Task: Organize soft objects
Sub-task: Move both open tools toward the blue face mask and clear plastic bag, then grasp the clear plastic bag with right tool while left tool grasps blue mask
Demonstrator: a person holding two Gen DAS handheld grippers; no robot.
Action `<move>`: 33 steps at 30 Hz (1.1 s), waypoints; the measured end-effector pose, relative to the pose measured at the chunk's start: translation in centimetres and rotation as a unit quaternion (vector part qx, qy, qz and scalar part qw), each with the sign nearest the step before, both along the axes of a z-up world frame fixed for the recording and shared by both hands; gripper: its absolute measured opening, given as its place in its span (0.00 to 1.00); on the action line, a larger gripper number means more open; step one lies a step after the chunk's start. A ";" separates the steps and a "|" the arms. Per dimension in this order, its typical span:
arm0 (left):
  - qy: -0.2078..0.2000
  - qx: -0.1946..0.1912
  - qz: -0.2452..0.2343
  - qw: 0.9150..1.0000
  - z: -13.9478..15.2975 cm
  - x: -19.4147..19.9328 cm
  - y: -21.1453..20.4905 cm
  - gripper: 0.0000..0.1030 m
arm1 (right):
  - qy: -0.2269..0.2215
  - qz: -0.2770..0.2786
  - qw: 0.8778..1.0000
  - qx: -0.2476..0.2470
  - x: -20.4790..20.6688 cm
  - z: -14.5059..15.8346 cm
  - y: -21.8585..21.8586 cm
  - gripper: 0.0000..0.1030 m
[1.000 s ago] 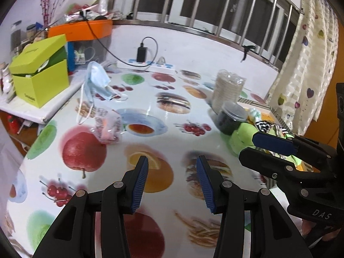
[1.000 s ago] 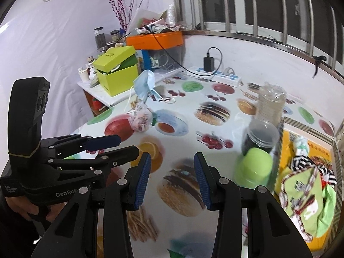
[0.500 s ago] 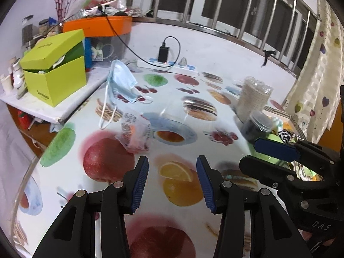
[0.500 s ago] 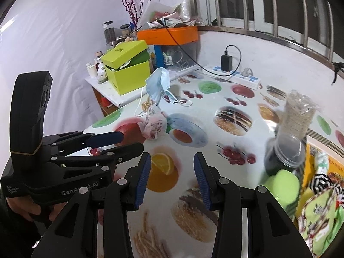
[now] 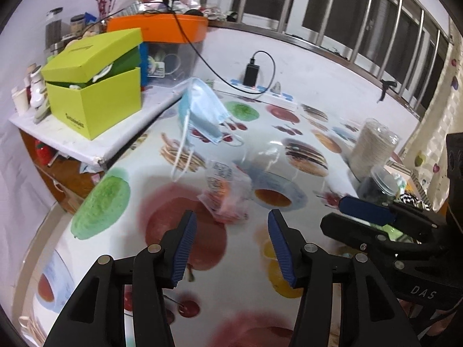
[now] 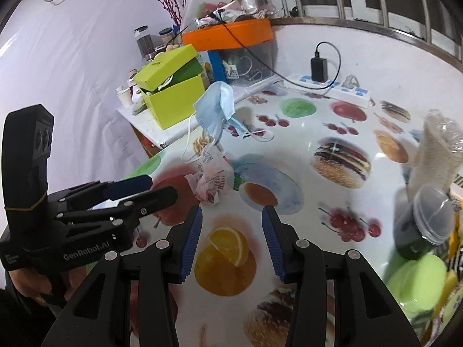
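A crumpled clear plastic bag point(image 5: 227, 193) point(image 6: 211, 180) with red print lies on the fruit-patterned table. Just behind it a pale blue face mask point(image 5: 201, 112) point(image 6: 216, 110) leans against the side shelf, its ear loops trailing on the table. My left gripper point(image 5: 231, 219) hovers just short of the bag, its jaws opening with nothing between them. My right gripper point(image 6: 231, 212) is to the right of the bag, jaws also opening and empty. Each gripper shows in the other's view: the right gripper point(image 5: 347, 211) and the left gripper point(image 6: 154, 188).
A lime-green box point(image 5: 95, 95) sits on the low shelf at left, with an orange-lidded bin point(image 5: 165, 29) behind. A power strip point(image 5: 254, 92) lies by the wall. Stacked cups point(image 6: 437, 144), a lidded dark cup point(image 6: 419, 225) and a green bowl point(image 6: 416, 277) stand at right.
Both grippers have moved left across the table toward the bag and mask, which now look closer and larger. Both pairs of jaws stand slightly wider.
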State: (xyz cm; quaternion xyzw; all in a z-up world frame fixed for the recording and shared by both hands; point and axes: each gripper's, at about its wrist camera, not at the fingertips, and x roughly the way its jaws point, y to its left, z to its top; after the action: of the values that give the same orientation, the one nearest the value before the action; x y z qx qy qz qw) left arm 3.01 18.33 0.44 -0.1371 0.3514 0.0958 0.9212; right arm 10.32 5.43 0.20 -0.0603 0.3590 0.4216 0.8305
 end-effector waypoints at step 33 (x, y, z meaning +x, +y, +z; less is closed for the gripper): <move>-0.010 -0.021 0.043 0.999 -0.6 3.8 7.0 0.54 | 0.072 0.029 0.997 -0.023 5.6 -5.1 9.1 0.43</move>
State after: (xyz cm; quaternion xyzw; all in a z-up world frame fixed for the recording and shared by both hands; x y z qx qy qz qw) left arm 6.85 25.32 -0.21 -0.1724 0.3374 0.1266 0.9167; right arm 15.95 14.52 -4.87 -0.0593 0.4257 0.4401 0.7884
